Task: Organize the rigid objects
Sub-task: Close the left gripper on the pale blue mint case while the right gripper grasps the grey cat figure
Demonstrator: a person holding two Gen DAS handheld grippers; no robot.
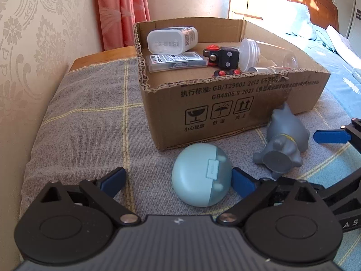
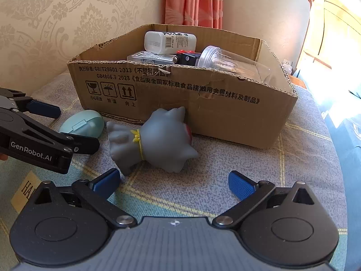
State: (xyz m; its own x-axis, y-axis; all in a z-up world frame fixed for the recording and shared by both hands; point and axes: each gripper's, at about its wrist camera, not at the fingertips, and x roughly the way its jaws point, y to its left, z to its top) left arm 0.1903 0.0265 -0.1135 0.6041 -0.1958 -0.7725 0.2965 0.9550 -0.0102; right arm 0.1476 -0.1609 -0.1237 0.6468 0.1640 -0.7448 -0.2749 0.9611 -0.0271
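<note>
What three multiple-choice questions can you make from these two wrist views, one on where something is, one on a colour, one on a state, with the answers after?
1. Where does the grey cat figurine lie?
A. Inside the cardboard box
B. On the cloth in front of the cardboard box
C. Between the left gripper's fingers

2. What colour is the round case in front of the left gripper?
A. Light blue
B. Red
C. Black

3. How do the right gripper's jaws stand?
A. Shut on the figurine
B. Shut on nothing
C. Open, holding nothing

Answers:
1 B, it lies on its side on the checked cloth, outside the box's front wall.
2 A, its shell is pale blue in both views.
3 C, the blue fingers stand wide apart with only cloth between them.
</note>
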